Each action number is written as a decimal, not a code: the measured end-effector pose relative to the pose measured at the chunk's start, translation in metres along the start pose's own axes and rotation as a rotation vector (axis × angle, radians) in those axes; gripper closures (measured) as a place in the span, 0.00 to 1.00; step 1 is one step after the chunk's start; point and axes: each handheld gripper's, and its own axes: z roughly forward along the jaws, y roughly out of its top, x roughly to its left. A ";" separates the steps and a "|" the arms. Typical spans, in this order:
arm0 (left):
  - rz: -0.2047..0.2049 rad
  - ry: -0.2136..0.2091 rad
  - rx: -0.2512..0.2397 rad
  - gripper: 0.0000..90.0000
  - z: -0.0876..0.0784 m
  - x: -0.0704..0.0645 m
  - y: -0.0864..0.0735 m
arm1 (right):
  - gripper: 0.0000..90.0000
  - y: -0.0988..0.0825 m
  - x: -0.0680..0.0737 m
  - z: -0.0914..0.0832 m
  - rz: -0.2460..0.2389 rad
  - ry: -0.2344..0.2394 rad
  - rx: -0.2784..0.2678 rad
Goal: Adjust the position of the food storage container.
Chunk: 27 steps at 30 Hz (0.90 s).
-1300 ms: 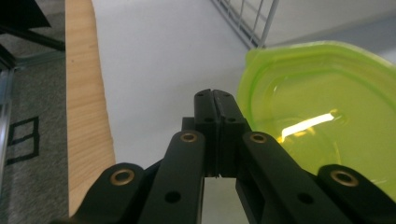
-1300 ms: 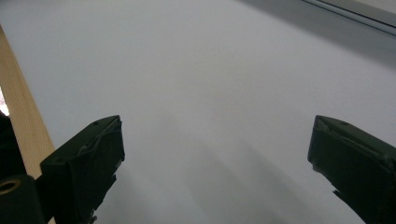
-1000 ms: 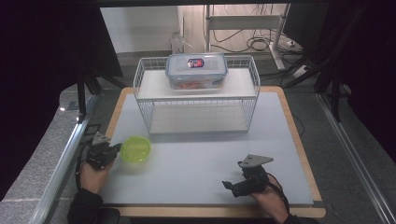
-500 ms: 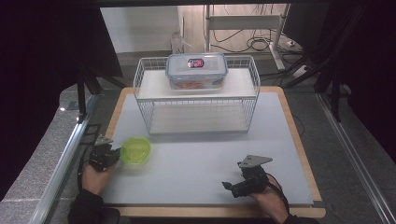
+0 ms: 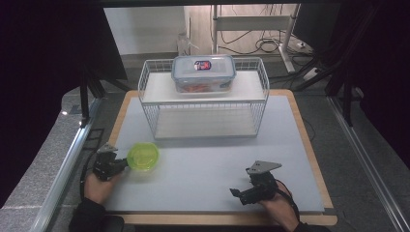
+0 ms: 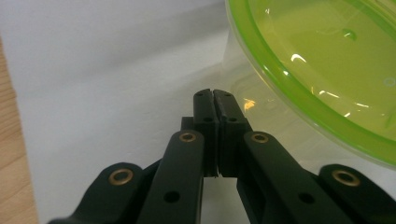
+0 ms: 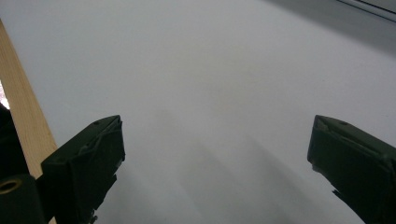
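A round clear container with a lime-green lid (image 5: 143, 156) sits on the white mat at the front left. My left gripper (image 5: 124, 164) lies just left of it, shut, with its tips by the container's edge. In the left gripper view the two black jaws (image 6: 214, 95) press flat together with nothing between them, and the green lid (image 6: 327, 70) rises to the right of the tips. My right gripper (image 5: 237, 193) rests at the front right, open. In the right gripper view its gripper (image 7: 215, 149) has the jaws far apart over bare mat.
A white wire rack (image 5: 203, 115) stands at the back middle of the mat (image 5: 208, 164). On its top shelf sits a clear food box with a blue-rimmed lid (image 5: 203, 72). A wooden border (image 5: 309, 145) frames the mat, and metal rails run along both sides.
The left hand has edged slightly toward the near side beside the green-lidded container. The container and the right gripper have not moved.
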 end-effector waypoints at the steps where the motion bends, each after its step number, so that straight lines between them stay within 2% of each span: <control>1: 0.004 -0.001 0.000 0.99 0.001 -0.001 0.000 | 0.04 0.000 0.000 0.000 0.000 0.000 0.001; 8: 0.032 -0.030 0.018 0.99 0.010 -0.012 0.005 | 0.04 0.000 0.000 0.001 -0.002 -0.002 0.005; 11: 0.060 -0.046 0.035 0.99 0.017 -0.022 0.009 | 0.04 0.000 0.000 0.001 0.000 -0.004 0.006; 20: 0.106 -0.085 0.052 0.99 0.031 -0.044 0.019 | 0.04 0.000 0.000 0.002 0.001 -0.004 0.008; 23: 0.129 -0.108 0.060 0.99 0.039 -0.056 0.026 | 0.04 -0.001 0.000 0.002 0.001 -0.004 0.009; 27: 0.138 -0.130 0.064 0.99 0.045 -0.065 0.030 | 0.04 -0.001 0.000 0.002 0.001 -0.004 0.011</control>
